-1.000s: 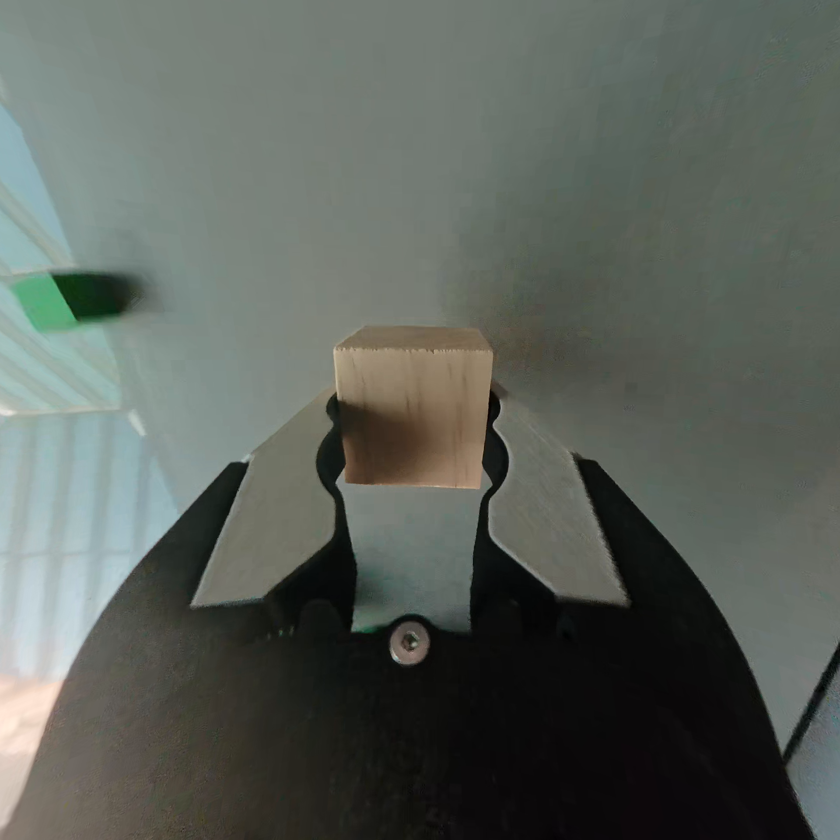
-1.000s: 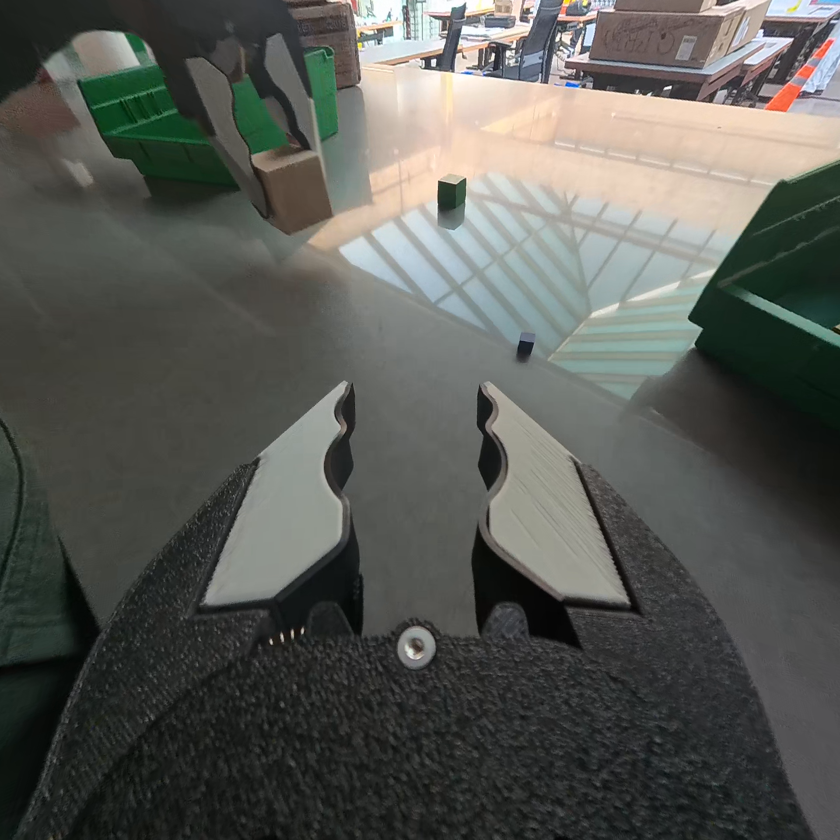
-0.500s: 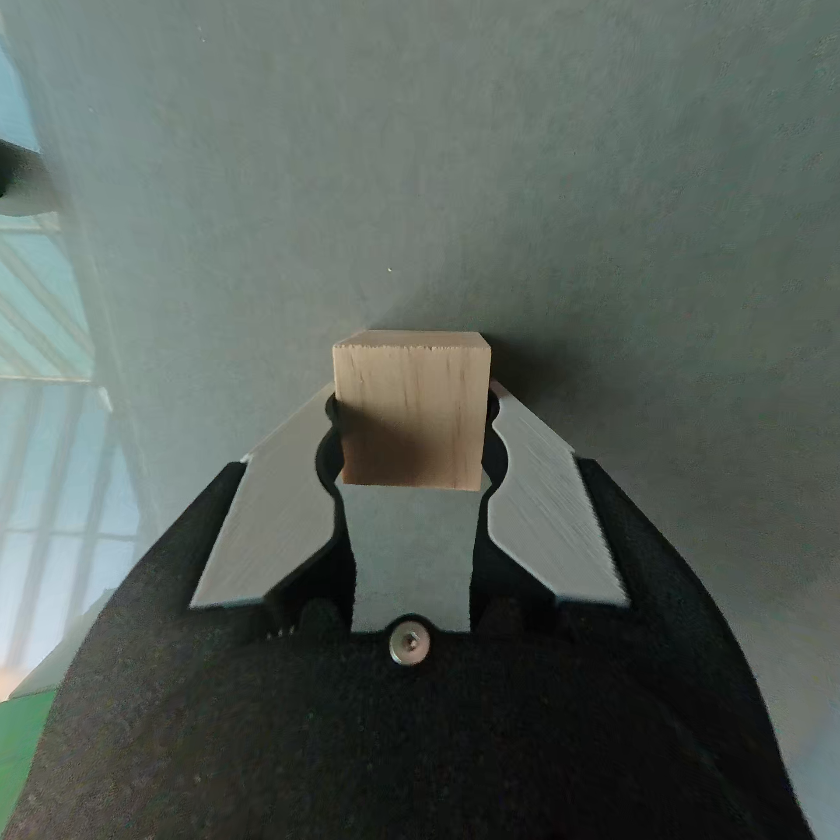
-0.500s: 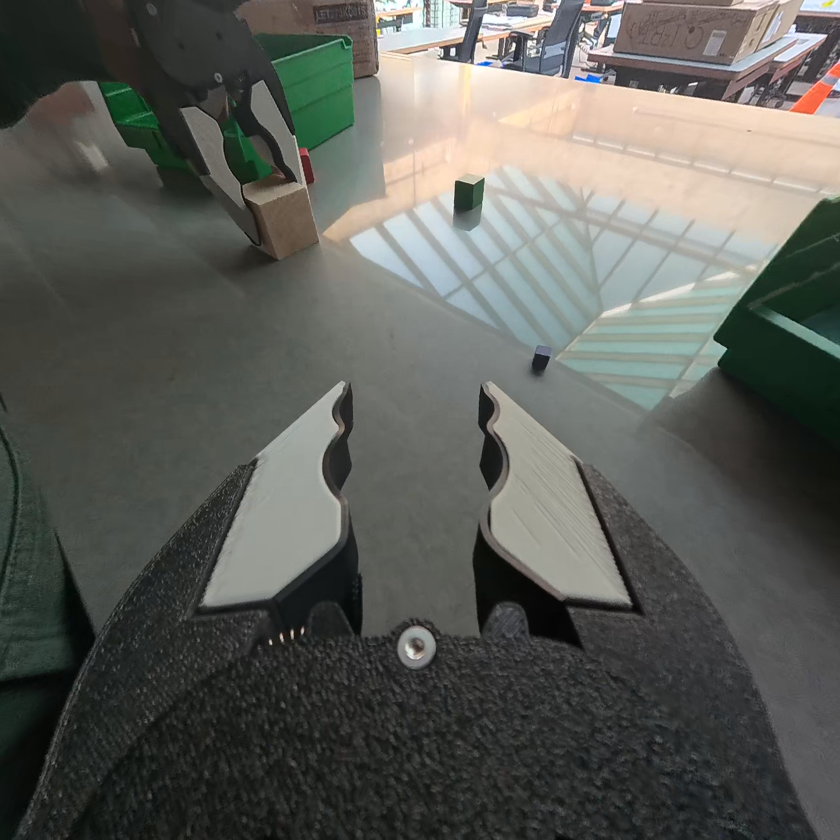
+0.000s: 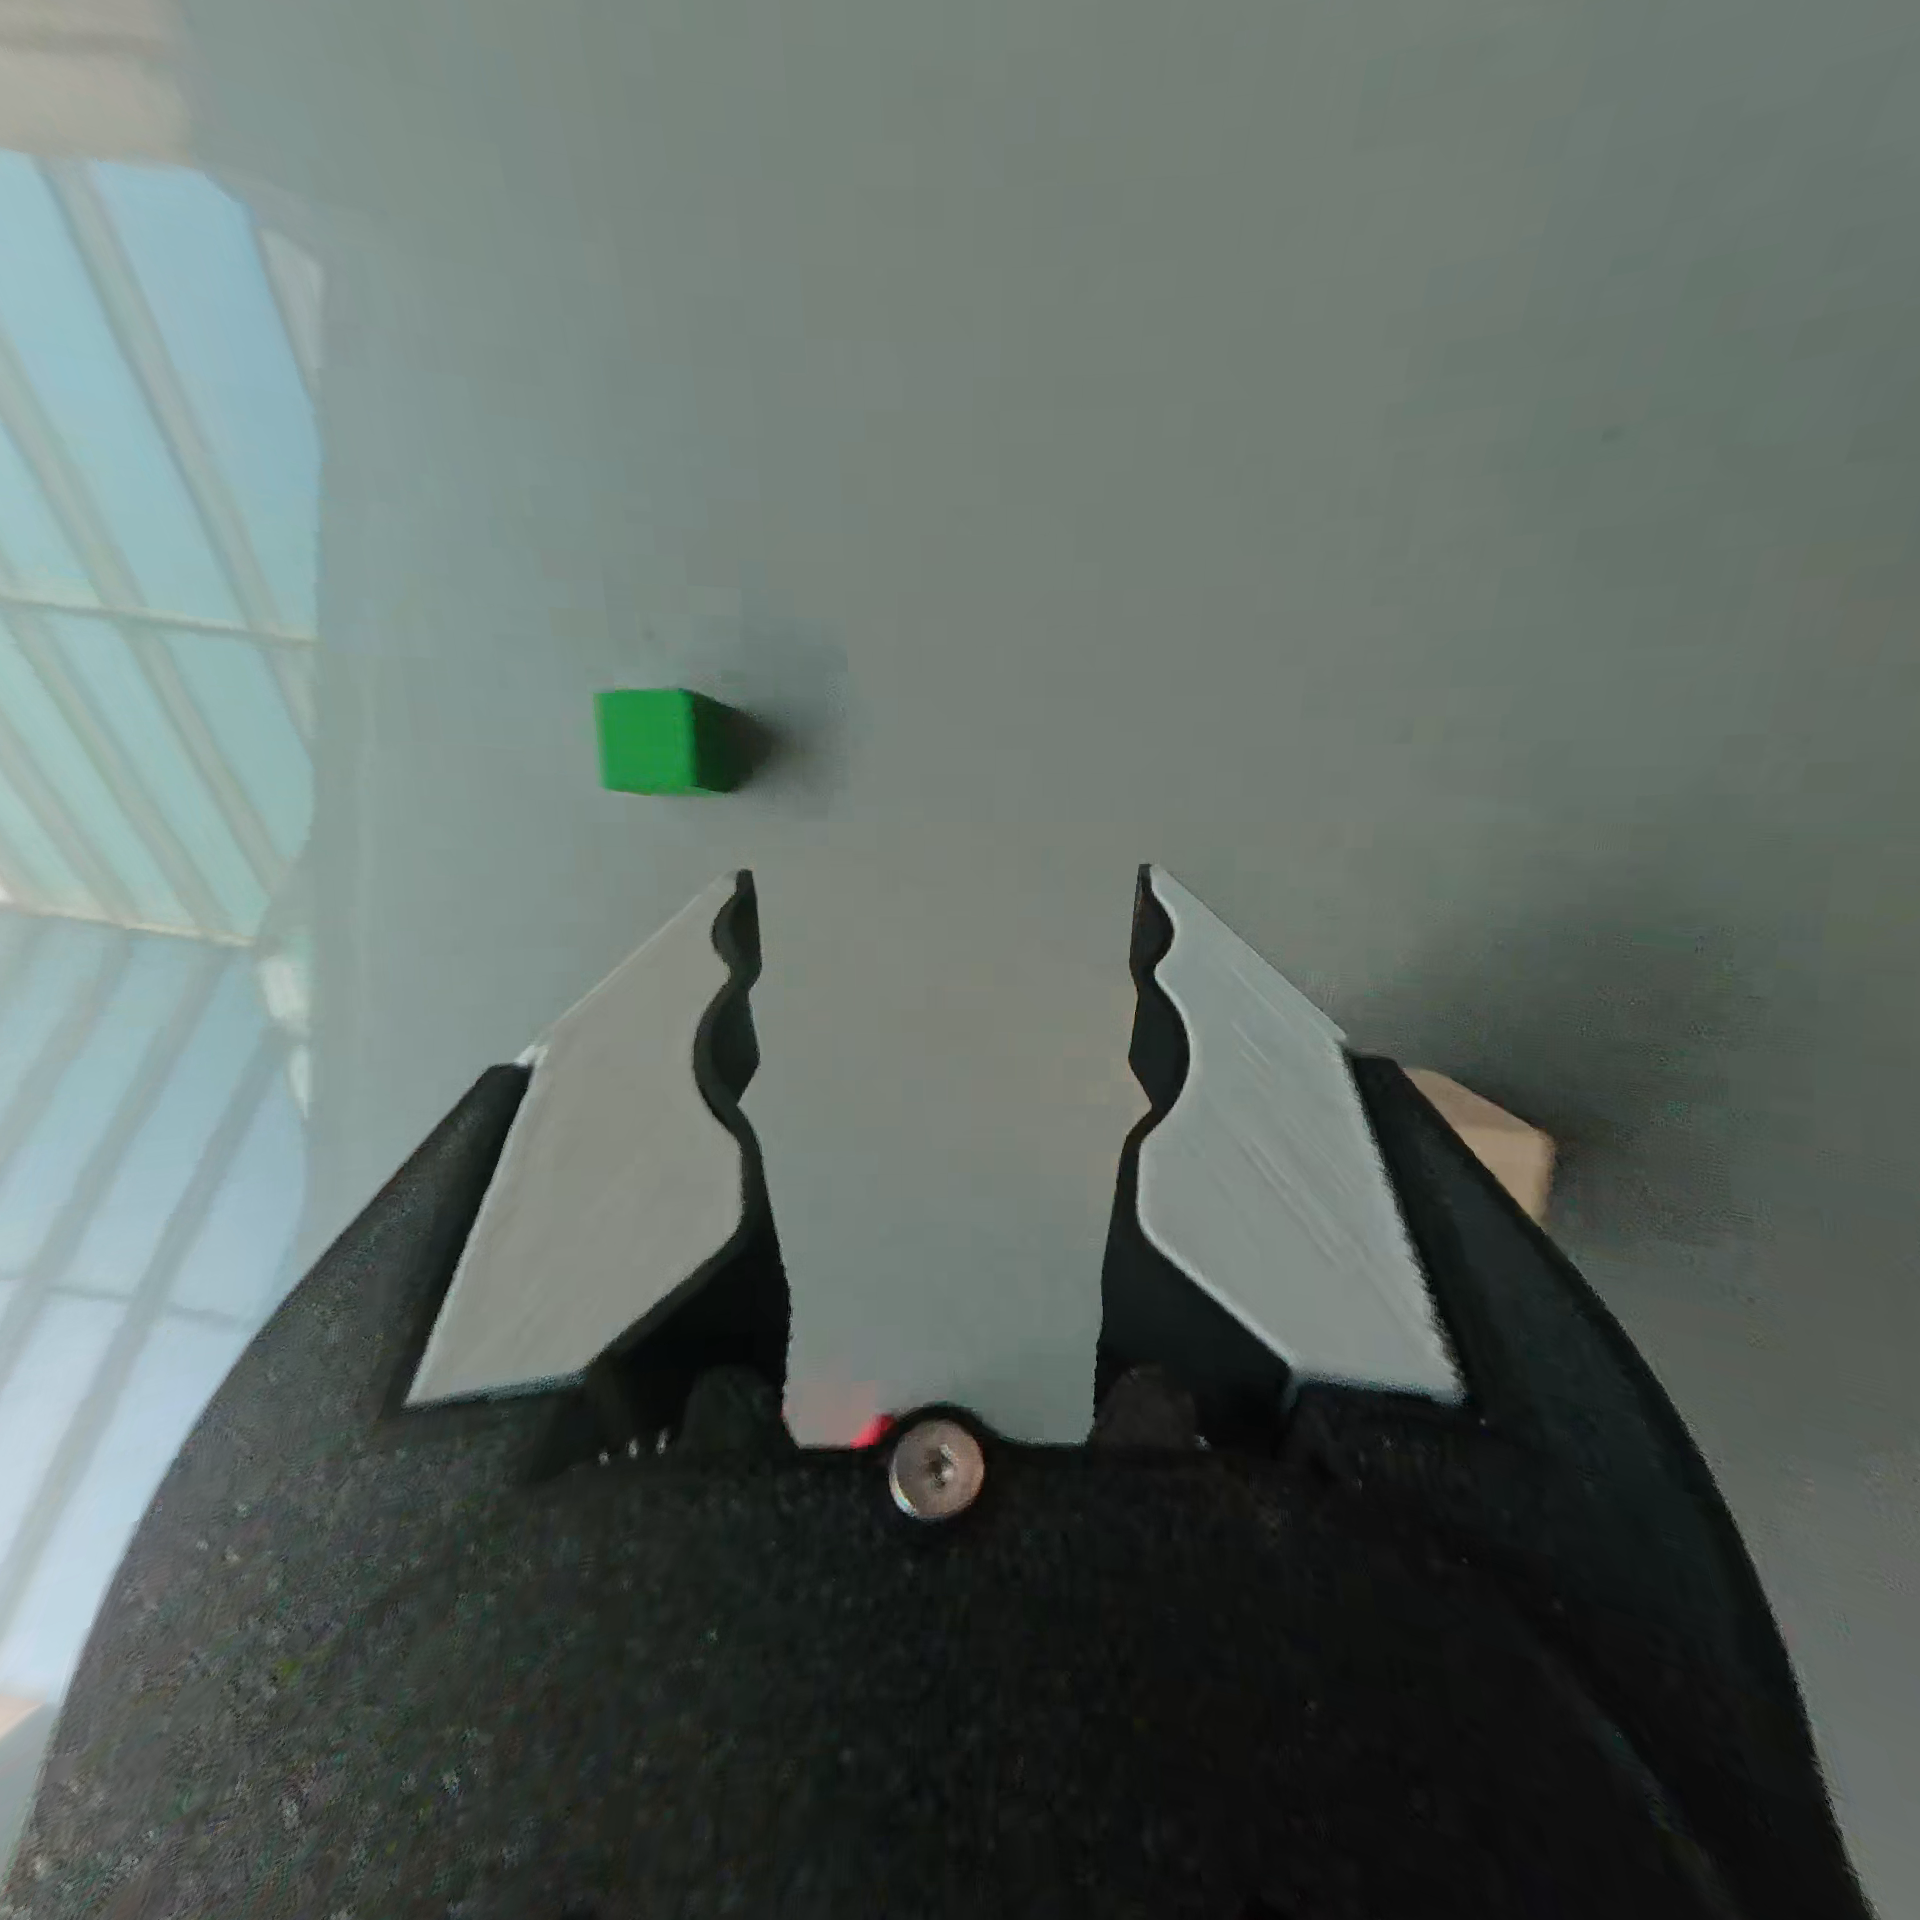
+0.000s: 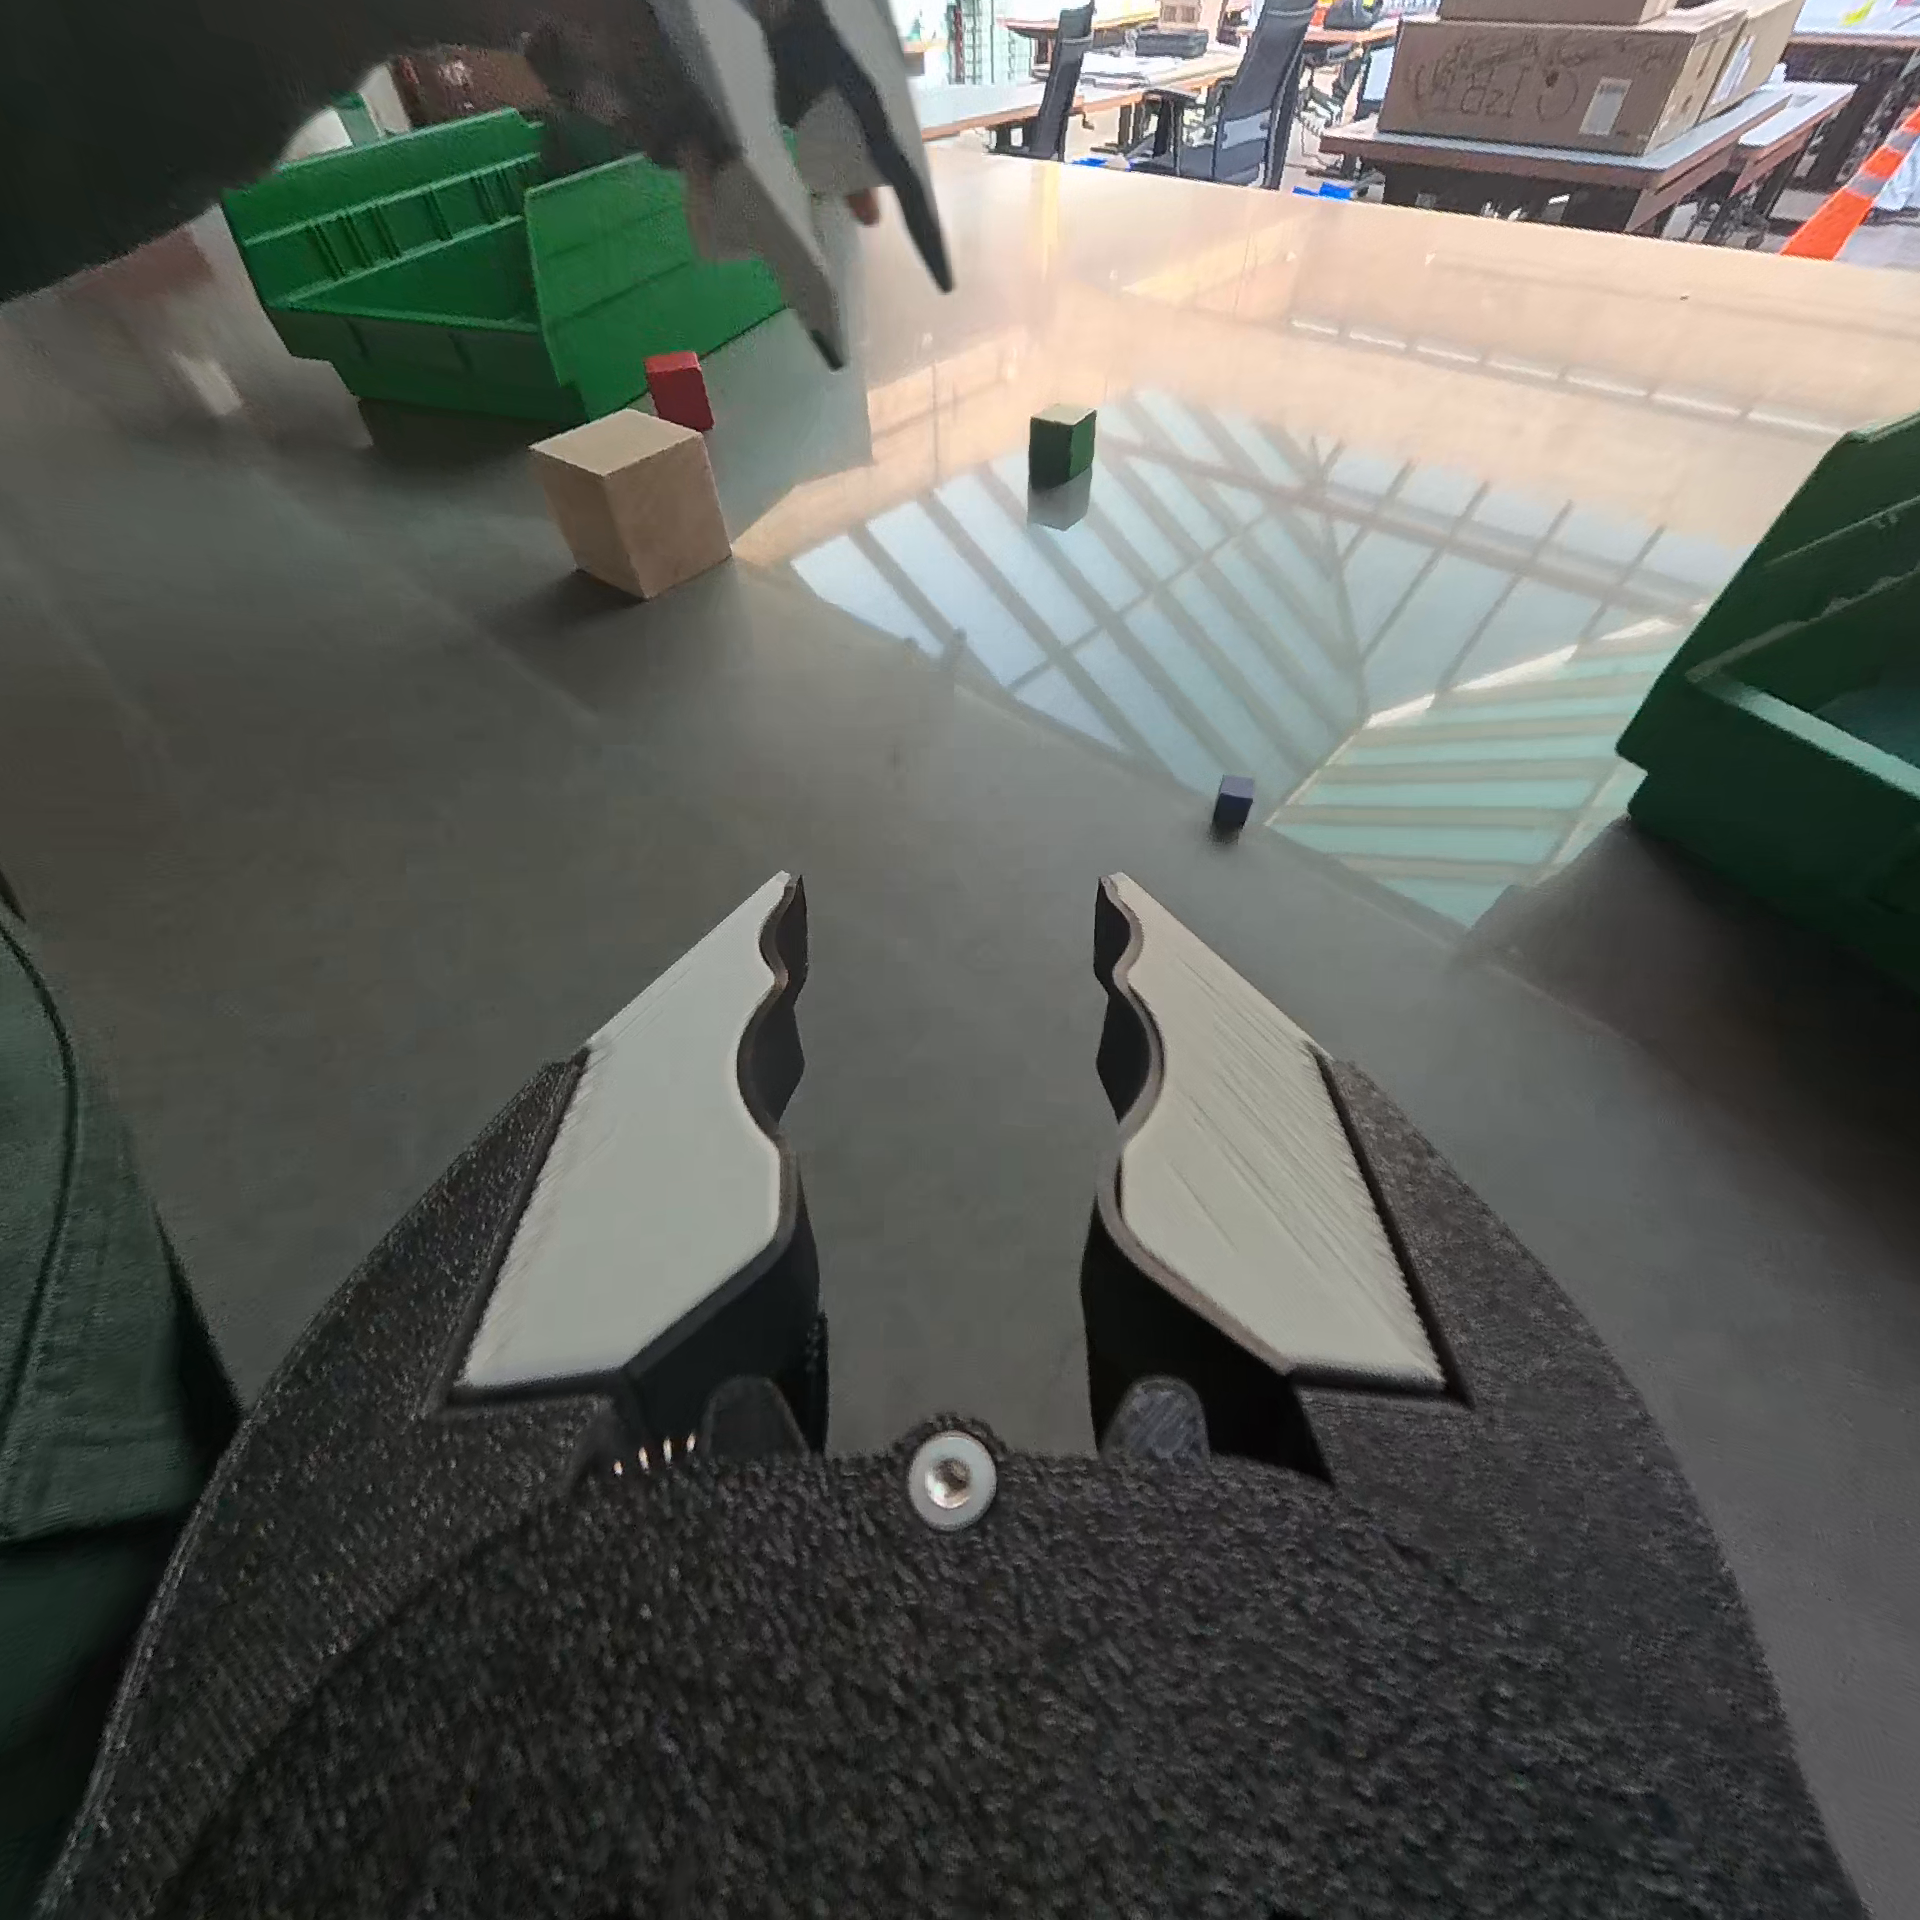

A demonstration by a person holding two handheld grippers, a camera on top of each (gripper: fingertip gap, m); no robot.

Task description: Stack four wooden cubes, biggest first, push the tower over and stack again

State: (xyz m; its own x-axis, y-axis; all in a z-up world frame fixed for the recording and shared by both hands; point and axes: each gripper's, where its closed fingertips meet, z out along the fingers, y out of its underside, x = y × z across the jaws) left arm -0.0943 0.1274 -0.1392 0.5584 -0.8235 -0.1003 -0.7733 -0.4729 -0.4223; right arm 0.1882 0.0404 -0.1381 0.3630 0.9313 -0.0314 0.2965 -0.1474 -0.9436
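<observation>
Left wrist view: the left gripper [image 5: 943, 873] hangs above the grey table [image 5: 1247, 468], jaws spread wide, nothing between them. A green cube [image 5: 665, 755] sits just ahead to the left; a corner of the wooden block [image 5: 1501, 1153] peeks out behind the right finger.

Right wrist view: the right gripper [image 6: 951, 894] is low over the table, jaws apart and empty. Ahead left, the wooden block stands on the table, a red block [image 6: 681, 388] behind it by a green bin [image 6: 468, 281]. A small dark cube [image 6: 1233, 801] lies ahead right, near another green bin [image 6: 1808, 727].
</observation>
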